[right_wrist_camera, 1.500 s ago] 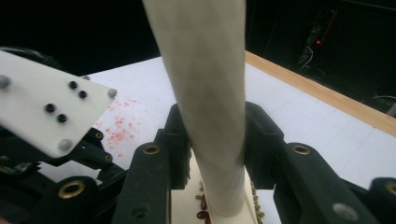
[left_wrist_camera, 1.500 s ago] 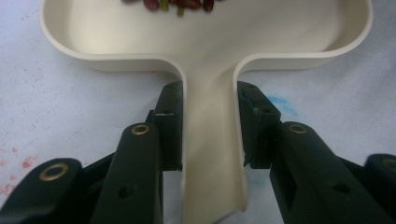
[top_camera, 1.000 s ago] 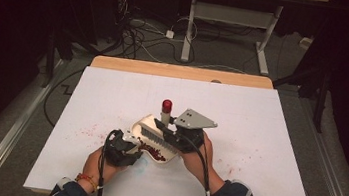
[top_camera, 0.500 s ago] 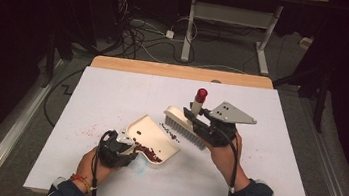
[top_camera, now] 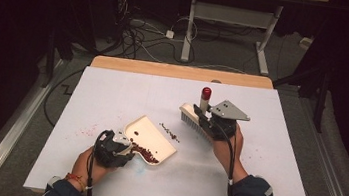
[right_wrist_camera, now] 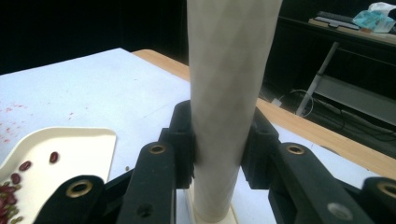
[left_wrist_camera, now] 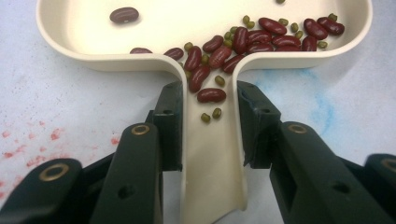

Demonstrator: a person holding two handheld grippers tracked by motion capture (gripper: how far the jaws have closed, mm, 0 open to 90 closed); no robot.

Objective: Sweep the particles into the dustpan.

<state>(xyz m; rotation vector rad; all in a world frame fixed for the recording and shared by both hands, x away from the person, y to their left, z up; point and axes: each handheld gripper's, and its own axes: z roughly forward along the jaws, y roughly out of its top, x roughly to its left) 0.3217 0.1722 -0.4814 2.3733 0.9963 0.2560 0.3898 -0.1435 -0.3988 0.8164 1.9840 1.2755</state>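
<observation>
A cream dustpan [top_camera: 154, 135] lies on the white table cover, tilted, with red and green beans [top_camera: 143, 152] heaped at its handle end. My left gripper [top_camera: 115, 148] is shut on the dustpan handle [left_wrist_camera: 212, 163], and beans [left_wrist_camera: 243, 39] spill into the handle channel. To the right, my right gripper [top_camera: 214, 122] is shut on the cream handle [right_wrist_camera: 229, 93] of a brush [top_camera: 193, 117], which stands upright with its red tip [top_camera: 206, 93] on top and its bristles down by the table. A short line of loose beans [top_camera: 170, 132] lies between brush and pan.
Red stains [top_camera: 85, 130] speckle the cover left of the pan, and a blue smudge [left_wrist_camera: 317, 102] sits by the handle. The wooden table edge [top_camera: 180, 71] runs along the far side. Beyond it are floor cables [top_camera: 145, 29] and desk legs [top_camera: 189, 29].
My right gripper has carried the brush from over the dustpan to the right and away from it. The left gripper and pan shifted slightly left. A line of beans now lies uncovered on the table.
</observation>
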